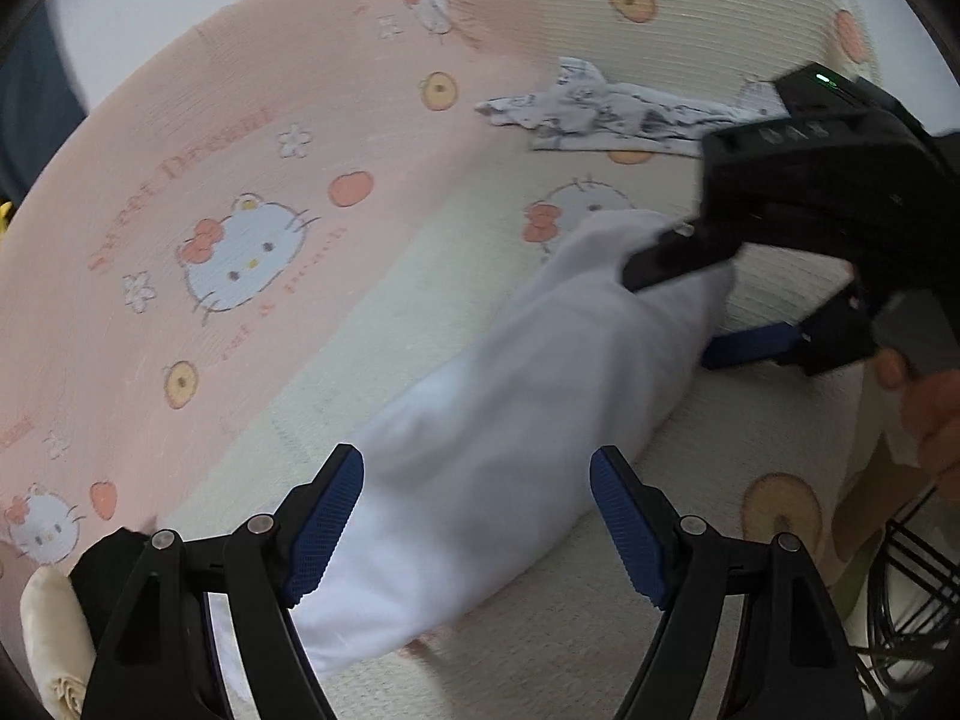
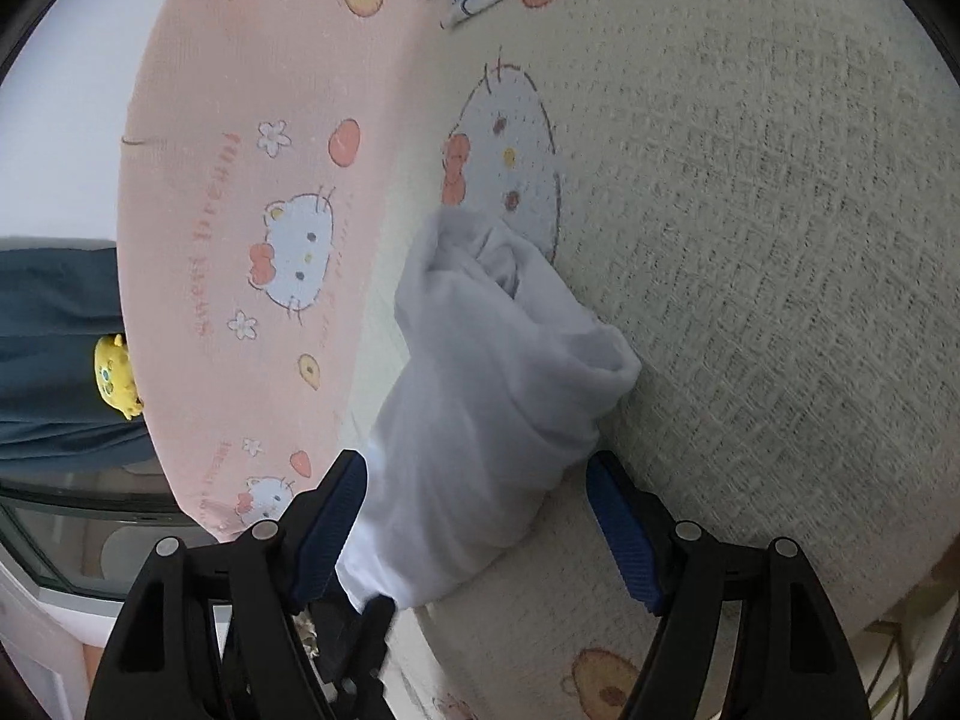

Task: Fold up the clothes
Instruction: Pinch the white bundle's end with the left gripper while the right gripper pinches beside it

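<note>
White garment (image 1: 480,450) lies bunched in a long roll on the bed (image 1: 690,30), on the cream half just beside the pink Hello Kitty stripe (image 1: 180,180). Left tongs (image 1: 477,522) gape at one end of the garment, right tongs (image 2: 477,522) gape at the other, neither clamped. Patterned grey cloth (image 1: 600,111) lies beyond the garment. Risk: pinching several bunched layers, so the fold comes out lopsided.
</note>
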Available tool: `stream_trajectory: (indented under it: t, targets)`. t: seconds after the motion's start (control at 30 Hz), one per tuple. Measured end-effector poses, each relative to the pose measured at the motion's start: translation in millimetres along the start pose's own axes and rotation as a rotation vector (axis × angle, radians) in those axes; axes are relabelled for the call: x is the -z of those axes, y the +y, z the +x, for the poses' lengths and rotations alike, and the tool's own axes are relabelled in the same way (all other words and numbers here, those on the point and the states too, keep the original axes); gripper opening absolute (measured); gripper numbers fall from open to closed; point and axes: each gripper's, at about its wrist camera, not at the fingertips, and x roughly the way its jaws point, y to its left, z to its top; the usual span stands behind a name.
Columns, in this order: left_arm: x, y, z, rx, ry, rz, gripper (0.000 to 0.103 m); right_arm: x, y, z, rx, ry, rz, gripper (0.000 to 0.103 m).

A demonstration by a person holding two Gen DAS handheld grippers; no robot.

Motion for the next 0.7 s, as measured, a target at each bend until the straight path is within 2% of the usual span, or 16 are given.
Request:
stream_trajectory:
  t: [0.17,0.23,0.27,0.37,0.47,0.53,0.57,0.7]
  targets:
    - [2.3,-16.1,9.4,-0.005,-0.001,0.046,0.077,-0.7,10.0,9.9,0.027,-0.02,-0.092,0.075]
    - [0.0,-23.4,14.0,-0.015,-0.006,0.07,0.077,1.1,13.7,12.0,0.089,-0.04,-0.138,0.048]
    - [-1.2,-27.0,16.3,-0.02,-0.008,0.082,0.077,2.3,14.6,13.3,0.124,-0.039,-0.159,0.038]
    - [-4.6,-37.8,23.2,-0.035,-0.016,0.117,0.077,2.5,16.8,10.9,0.096,-0.03,-0.171,0.035]
    - [-8.8,-45.2,28.3,-0.082,-0.033,0.14,0.077,2.8,21.4,10.2,0.066,-0.023,-0.191,0.034]
    - [-12.5,-49.6,32.2,-0.17,-0.052,0.155,0.077,2.6,25.6,12.5,0.042,-0.027,-0.202,0.034]
    - [-13.6,-50.7,33.9,-0.185,-0.057,0.159,0.077,2.8,25.9,11.2,0.019,-0.027,-0.201,0.034]
    - [-13.1,-58.5,47.2,-0.132,0.009,0.183,0.077,-0.5,28.1,14.8,-0.037,-0.019,-0.177,0.034]
